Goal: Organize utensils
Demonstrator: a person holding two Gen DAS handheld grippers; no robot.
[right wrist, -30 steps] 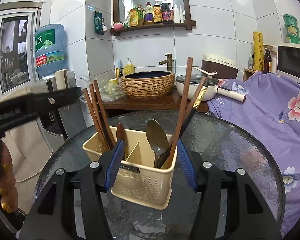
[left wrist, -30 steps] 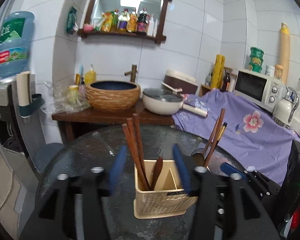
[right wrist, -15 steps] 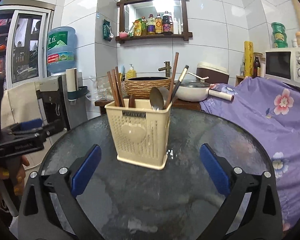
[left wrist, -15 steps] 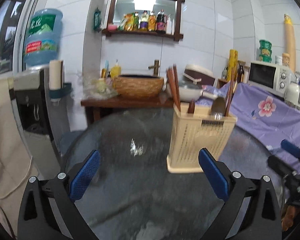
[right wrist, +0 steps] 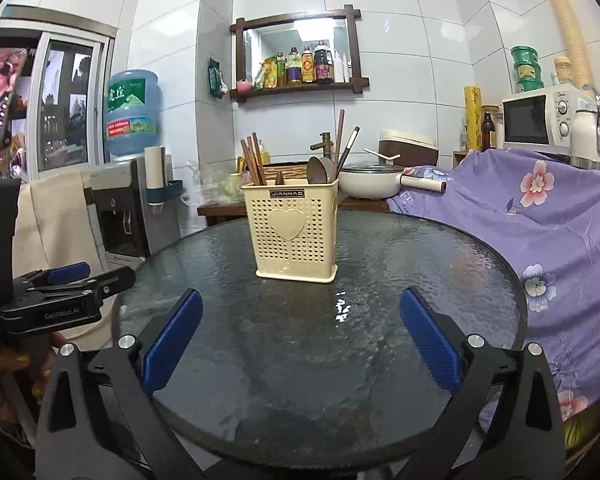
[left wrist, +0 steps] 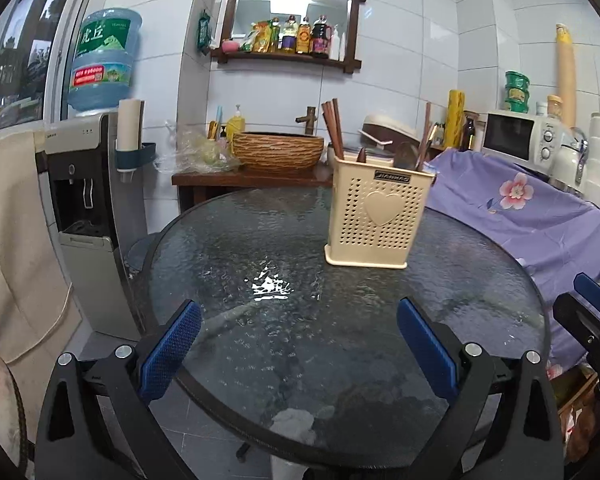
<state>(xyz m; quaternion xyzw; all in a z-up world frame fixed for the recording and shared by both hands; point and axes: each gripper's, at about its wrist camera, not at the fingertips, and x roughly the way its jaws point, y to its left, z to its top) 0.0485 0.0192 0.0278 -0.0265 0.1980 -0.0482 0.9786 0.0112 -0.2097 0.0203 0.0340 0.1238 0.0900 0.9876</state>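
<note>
A cream perforated utensil holder [left wrist: 378, 220] [right wrist: 296, 232] with a heart on its side stands upright on the round dark glass table [left wrist: 260, 320] [right wrist: 380, 360]. Brown chopsticks [left wrist: 334, 128] [right wrist: 252, 158], a spoon [right wrist: 318, 170] and darker sticks [right wrist: 346, 146] stand in it. My left gripper [left wrist: 298, 340] hangs wide open at the table's near edge, well short of the holder, nothing between its blue pads. My right gripper [right wrist: 300, 332] is likewise wide open and empty, the holder far ahead. Each view catches the other gripper at its side edge.
A water dispenser [left wrist: 88, 208] stands left of the table. Behind it a wooden counter [left wrist: 252, 178] carries a woven basin [left wrist: 278, 150] and a white pan [right wrist: 374, 184]. A purple flowered cloth [right wrist: 540, 220] covers the right side, under a microwave [right wrist: 540, 116].
Both grippers opened wide and drew back from the holder, which now stands alone farther away on the table. Both cameras sank lower toward table level.
</note>
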